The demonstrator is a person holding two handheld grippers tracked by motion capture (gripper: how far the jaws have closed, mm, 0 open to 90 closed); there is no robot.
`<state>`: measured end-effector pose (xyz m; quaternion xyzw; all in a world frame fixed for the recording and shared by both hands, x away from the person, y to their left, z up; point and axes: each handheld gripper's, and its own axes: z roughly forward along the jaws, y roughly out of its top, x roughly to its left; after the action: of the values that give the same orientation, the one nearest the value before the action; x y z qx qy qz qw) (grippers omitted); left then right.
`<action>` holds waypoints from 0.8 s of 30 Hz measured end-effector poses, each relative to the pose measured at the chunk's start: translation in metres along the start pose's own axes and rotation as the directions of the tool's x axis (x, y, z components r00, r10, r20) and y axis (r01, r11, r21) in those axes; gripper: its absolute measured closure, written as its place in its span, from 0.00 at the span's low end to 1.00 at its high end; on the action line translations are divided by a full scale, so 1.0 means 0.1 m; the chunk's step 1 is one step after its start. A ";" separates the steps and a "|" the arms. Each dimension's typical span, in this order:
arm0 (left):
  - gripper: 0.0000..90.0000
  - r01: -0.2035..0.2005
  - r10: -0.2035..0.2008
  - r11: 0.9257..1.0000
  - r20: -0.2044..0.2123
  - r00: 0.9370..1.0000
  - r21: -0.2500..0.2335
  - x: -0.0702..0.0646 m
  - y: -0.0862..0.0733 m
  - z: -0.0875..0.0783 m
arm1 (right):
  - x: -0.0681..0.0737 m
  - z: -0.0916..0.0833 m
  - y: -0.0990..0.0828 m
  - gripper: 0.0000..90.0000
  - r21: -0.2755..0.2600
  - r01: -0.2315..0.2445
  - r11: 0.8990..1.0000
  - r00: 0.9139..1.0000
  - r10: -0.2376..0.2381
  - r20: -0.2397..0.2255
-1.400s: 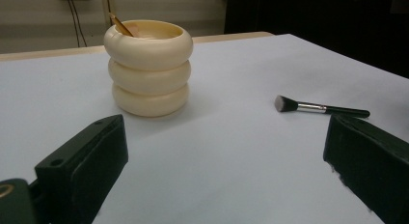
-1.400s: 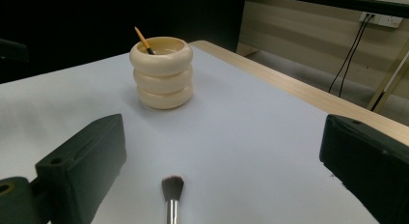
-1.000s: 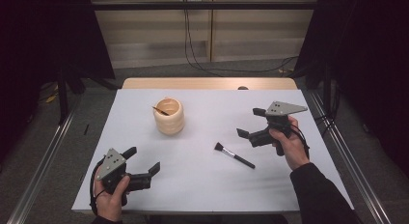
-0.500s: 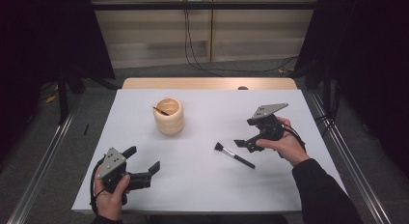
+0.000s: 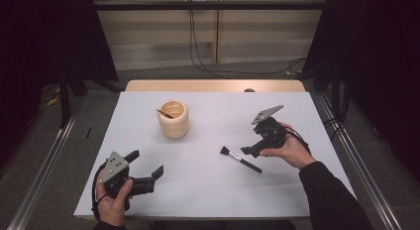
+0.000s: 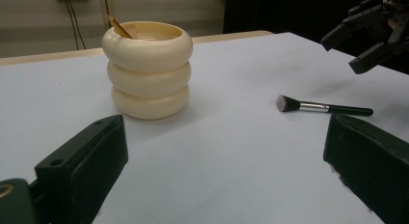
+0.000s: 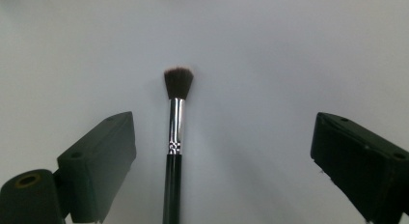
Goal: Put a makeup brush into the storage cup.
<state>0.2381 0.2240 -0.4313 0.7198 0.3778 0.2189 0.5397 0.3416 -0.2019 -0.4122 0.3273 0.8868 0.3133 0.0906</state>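
Observation:
A black-handled makeup brush (image 5: 240, 159) with a silver ferrule lies flat on the white table (image 5: 208, 190), right of centre. My right gripper (image 5: 251, 142) hovers just over its handle end, tilted down. In the right gripper view the brush (image 7: 174, 132) lies between the jaws, nearer the left one, with neither pad touching it. Those jaws have just been closing a little and still stand wide: my right gripper (image 7: 223, 132) is open. My left gripper (image 5: 146, 162) rests open at the front left with nothing in it. It faces the brush (image 6: 323, 107) and a cream ribbed cup (image 6: 148, 69).
The cream cup (image 5: 173, 119) stands left of centre toward the back, with a thin wooden stick (image 5: 165, 114) leaning inside. A wooden strip (image 5: 213, 86) borders the table's far edge. Metal rails run along both sides on the floor.
My right gripper has moved left and down from the right side toward the brush, tilting forward over its handle. The left gripper, the brush and the cup have stayed put.

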 end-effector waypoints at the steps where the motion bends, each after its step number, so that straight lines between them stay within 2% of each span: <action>1: 0.02 0.002 -0.002 1.000 0.001 1.000 -0.002 0.00 0.00 0.00 | 0.01 0.01 0.01 0.09 0.011 0.001 1.000 1.000 -0.001 0.009; 4: 0.02 0.007 -0.007 1.000 0.001 1.000 -0.004 0.00 0.00 0.00 | 0.02 0.04 0.03 0.14 0.049 -0.010 0.999 1.000 0.010 0.003; 5: 0.02 0.006 -0.006 1.000 -0.001 1.000 -0.004 0.01 0.00 0.00 | 0.01 0.04 0.04 0.15 0.065 0.001 0.998 1.000 0.000 -0.004; 7: 0.02 0.005 -0.005 1.000 -0.006 1.000 -0.004 0.00 0.00 0.00 | 0.02 0.06 0.07 0.16 0.090 -0.022 0.996 1.000 0.023 -0.014; 10: 0.02 0.005 -0.005 1.000 -0.004 1.000 -0.003 0.01 0.00 0.00 | 0.05 0.12 0.11 0.21 0.135 0.007 0.991 0.999 -0.002 -0.040; 12: 0.02 0.005 -0.005 1.000 -0.009 1.000 -0.001 0.01 0.00 0.00 | 0.05 0.17 0.11 0.23 0.187 0.019 0.982 0.999 -0.009 -0.052; 14: 0.02 0.004 -0.004 1.000 -0.010 1.000 0.000 0.01 0.00 0.00 | 0.06 0.21 0.11 0.30 0.230 0.036 0.972 0.997 -0.019 -0.077; 17: 0.02 0.002 -0.002 1.000 -0.012 1.000 0.002 0.02 -0.01 -0.01 | 0.06 0.25 0.11 0.37 0.275 0.036 0.961 0.997 -0.015 -0.078; 18: 0.02 0.005 -0.005 1.000 -0.008 1.000 0.002 0.02 -0.01 0.00 | 0.04 0.26 0.10 0.38 0.280 0.063 0.958 0.995 -0.039 -0.091; 19: 0.02 0.004 -0.004 1.000 -0.009 1.000 0.002 0.02 -0.01 0.00 | 0.05 0.27 0.10 0.43 0.290 0.052 0.956 0.995 -0.025 -0.094; 20: 0.02 0.004 -0.004 1.000 -0.009 1.000 0.002 0.02 -0.01 0.00 | 0.05 0.27 0.10 0.45 0.305 0.063 0.950 0.994 -0.034 -0.100; 22: 0.02 0.000 0.000 1.000 -0.011 1.000 0.003 0.02 -0.01 0.00 | 0.05 0.29 0.09 0.45 0.329 0.056 0.942 0.994 -0.023 -0.104; 23: 0.02 -0.003 0.003 1.000 -0.015 1.000 0.001 0.01 0.00 -0.01 | 0.04 0.31 0.08 0.47 0.333 0.072 0.940 0.992 -0.035 -0.117; 24: 0.02 -0.003 0.003 1.000 -0.020 1.000 -0.001 0.01 0.00 -0.01 | 0.06 0.32 0.08 0.49 0.353 0.057 0.934 0.993 -0.017 -0.116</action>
<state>0.2380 0.2259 -0.4315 0.7180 0.3818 0.2271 0.5358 0.3529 -0.1782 -0.4321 0.3036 0.9386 0.1636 -0.0135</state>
